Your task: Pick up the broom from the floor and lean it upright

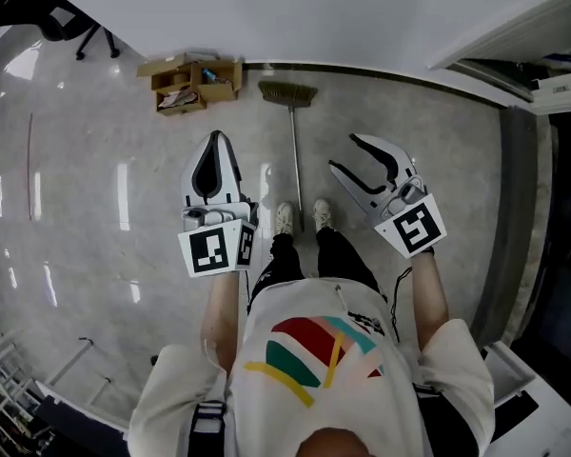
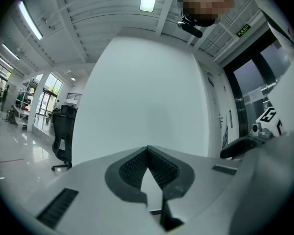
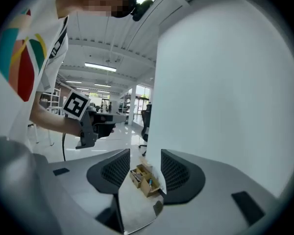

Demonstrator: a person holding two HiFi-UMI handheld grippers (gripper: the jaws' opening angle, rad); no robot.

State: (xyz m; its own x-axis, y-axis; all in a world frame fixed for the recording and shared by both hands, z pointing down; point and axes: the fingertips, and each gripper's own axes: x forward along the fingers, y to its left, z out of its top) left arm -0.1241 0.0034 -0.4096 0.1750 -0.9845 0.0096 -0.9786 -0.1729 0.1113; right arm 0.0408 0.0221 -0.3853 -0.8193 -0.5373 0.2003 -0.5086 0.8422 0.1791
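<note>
Broom lies flat on the floor, head at the wall, handle end between the person's shoes; not yet lifted. Left hand-held gripper: jaws together, empty. Right hand-held gripper: jaws apart, empty, apparently readied for the handle.

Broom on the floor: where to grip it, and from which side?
Take the broom by its thin handle, about midway, from above with the jaws across the stick. It lies flat and straight, bristles at the wall, end between the shoes, so the near half is likely easiest. The right tool is open and beside it; the left tool is shut.
</note>
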